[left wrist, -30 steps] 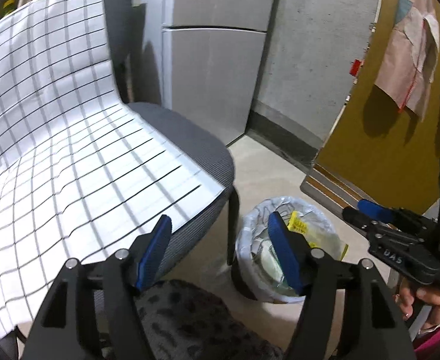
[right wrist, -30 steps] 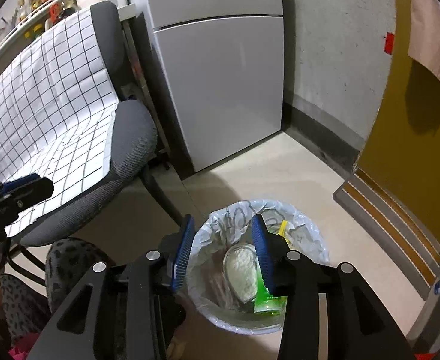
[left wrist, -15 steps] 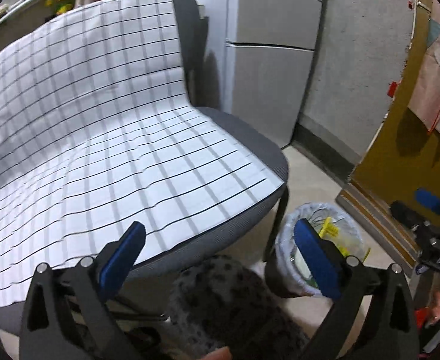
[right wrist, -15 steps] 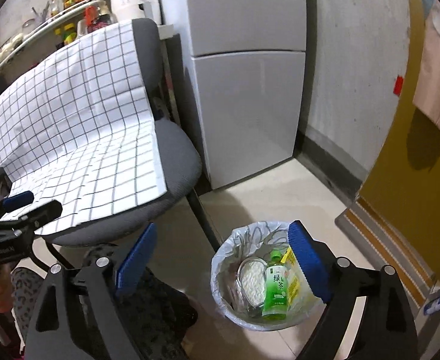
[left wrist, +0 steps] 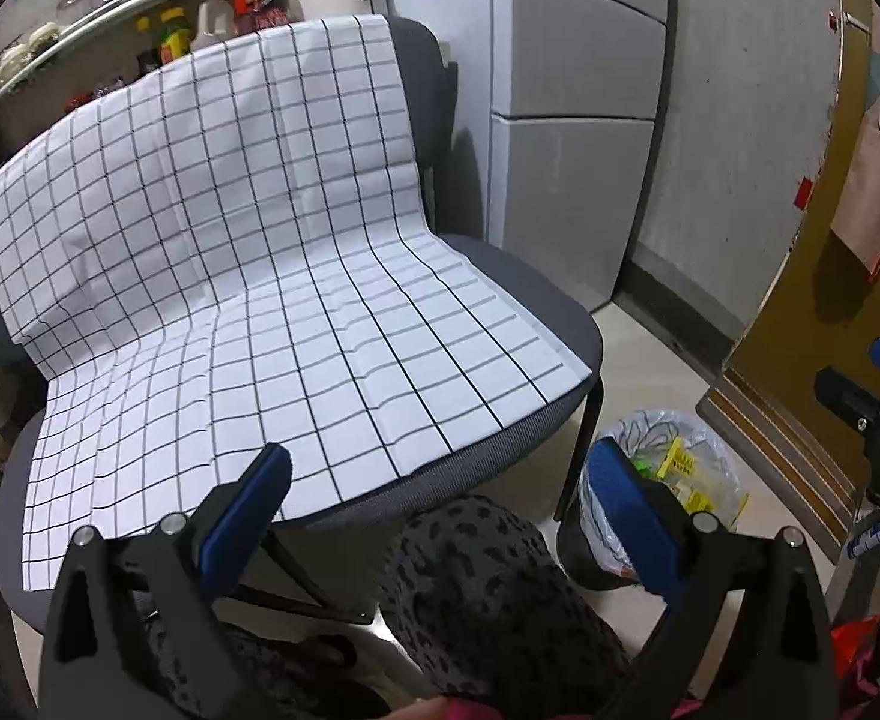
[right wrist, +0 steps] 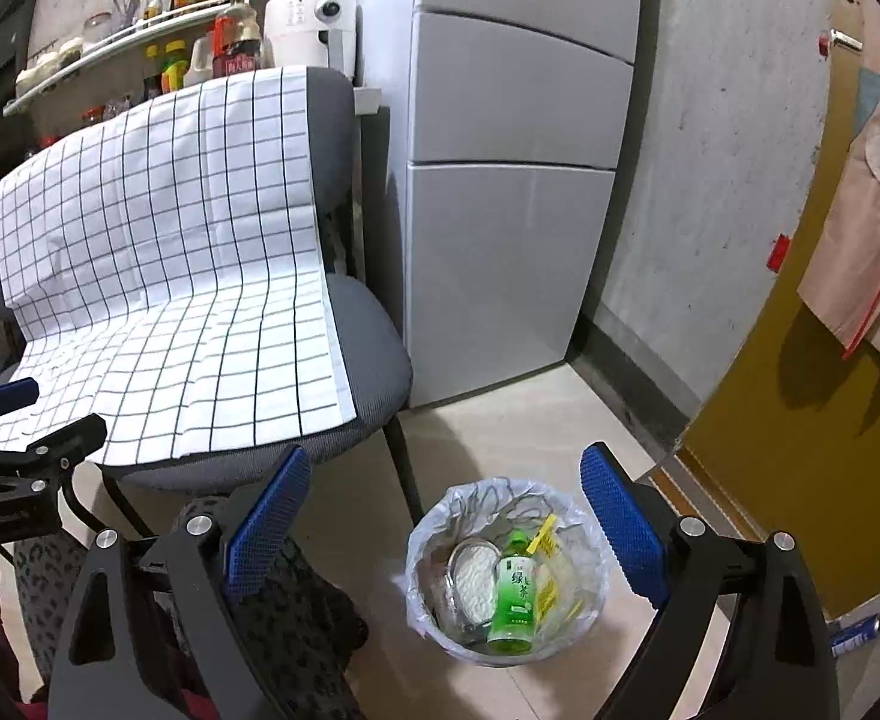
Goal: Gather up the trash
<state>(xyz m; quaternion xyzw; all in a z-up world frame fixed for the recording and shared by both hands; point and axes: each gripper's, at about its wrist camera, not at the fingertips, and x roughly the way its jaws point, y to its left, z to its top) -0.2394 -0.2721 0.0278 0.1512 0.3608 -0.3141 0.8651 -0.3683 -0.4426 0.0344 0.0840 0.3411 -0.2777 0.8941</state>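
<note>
Tongs [right wrist: 446, 522] widened; green bottle [right wrist: 515, 600] binned (label up).

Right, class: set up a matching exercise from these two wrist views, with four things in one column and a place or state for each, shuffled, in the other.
Things
1. green tea bottle
2. checked cloth
3. right gripper
4. fridge

Places or states
A. draped over the chair
B. open, holding nothing
C. lying in the lined trash bin
D. standing against the wall, beside the chair

Pairs: 1-C, 2-A, 3-B, 4-D
</note>
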